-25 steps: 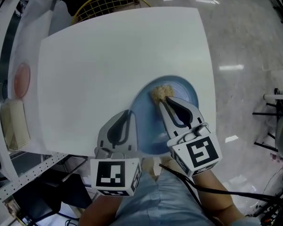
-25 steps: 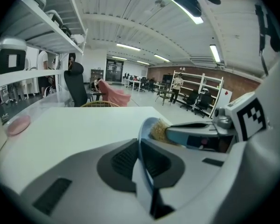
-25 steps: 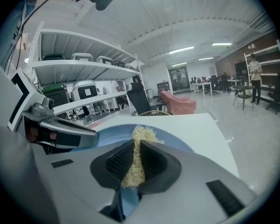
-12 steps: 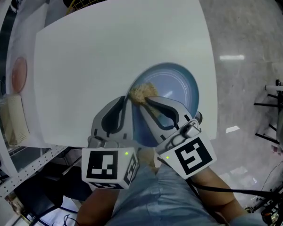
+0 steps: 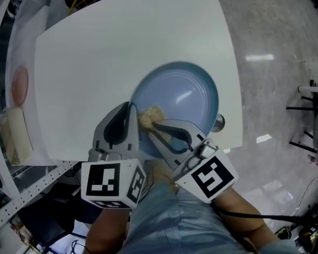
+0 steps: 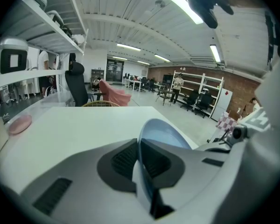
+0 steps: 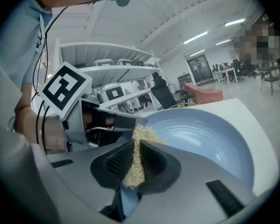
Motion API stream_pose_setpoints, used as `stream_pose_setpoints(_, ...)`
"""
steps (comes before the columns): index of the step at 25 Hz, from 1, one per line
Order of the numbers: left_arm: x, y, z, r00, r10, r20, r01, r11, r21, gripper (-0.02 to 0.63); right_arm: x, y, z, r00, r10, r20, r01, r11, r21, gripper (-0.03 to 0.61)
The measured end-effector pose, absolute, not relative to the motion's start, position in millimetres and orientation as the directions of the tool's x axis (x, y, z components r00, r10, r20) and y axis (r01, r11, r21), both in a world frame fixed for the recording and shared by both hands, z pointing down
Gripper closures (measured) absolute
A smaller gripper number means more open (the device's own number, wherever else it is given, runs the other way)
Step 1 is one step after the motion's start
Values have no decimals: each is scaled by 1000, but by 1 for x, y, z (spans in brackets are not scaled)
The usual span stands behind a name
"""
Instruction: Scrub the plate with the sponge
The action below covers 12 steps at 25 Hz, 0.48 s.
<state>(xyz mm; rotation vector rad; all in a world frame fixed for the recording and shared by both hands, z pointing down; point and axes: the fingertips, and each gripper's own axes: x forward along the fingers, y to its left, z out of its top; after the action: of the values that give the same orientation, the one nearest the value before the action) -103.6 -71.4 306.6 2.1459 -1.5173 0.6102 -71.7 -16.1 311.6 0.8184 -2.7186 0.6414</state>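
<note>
Your left gripper [image 5: 130, 111] is clamped on the rim of the round pale-blue plate [image 5: 186, 91], which sits on the white bench [image 5: 95, 57]. Just to its right, your right gripper [image 7: 136, 164] pinches the straw-coloured fibrous sponge [image 7: 141, 135] tight, pressing it against the plate's inner face.

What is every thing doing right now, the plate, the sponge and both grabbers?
plate: near rim clamped by the left gripper.
sponge: pinched in the right gripper, against the plate's near-left part.
left gripper: shut on the plate.
right gripper: shut on the sponge.
</note>
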Motion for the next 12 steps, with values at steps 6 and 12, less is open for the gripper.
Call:
stream_pose_setpoints(6, -107, -68, 304, 295, -760, 579, -951, -294, 98, 591, -81, 15, 321, -849, -395, 351, -516, 766, -384, 534)
stream_pose_setpoints(12, -106, -67, 301, 293, -766, 572, -951, -296, 91, 591, -67, 28, 336, -835, -384, 395, -533, 743, -405, 534)
